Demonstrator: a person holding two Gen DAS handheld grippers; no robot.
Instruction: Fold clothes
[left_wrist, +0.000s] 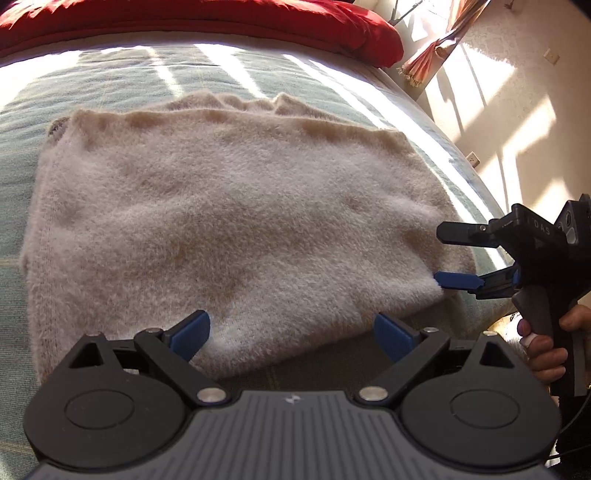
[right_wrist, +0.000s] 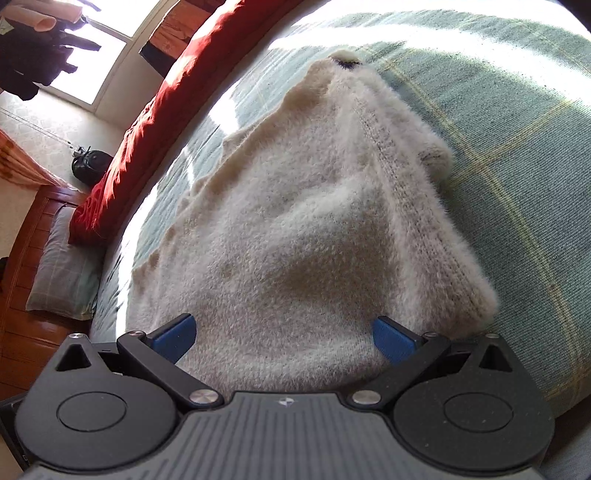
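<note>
We took the sweater (left_wrist: 221, 206) as our landmark: a fuzzy cream knit, already folded into a rough rectangle, lying flat on the pale green bedspread (left_wrist: 22, 122) with the red blanket (left_wrist: 207, 22) beyond its far edge. In the left wrist view its long side ran left to right across our sight.

Starting from the left, our left gripper (left_wrist: 291, 332) hovered just at the sweater's near edge, its blue fingers spread wide with nothing between them. Further right, our right gripper (left_wrist: 448, 258) stood at the sweater's right-hand near corner, also spread, one blue finger touching or nearly touching the fleece there; we could not tell which. In its own view, that right gripper (right_wrist: 284, 336) faced along the sweater's length, the wool lying straight ahead between its parted fingers.

We judged the right gripper nearer to a grip, and that the next fold would turn on that corner.
</note>
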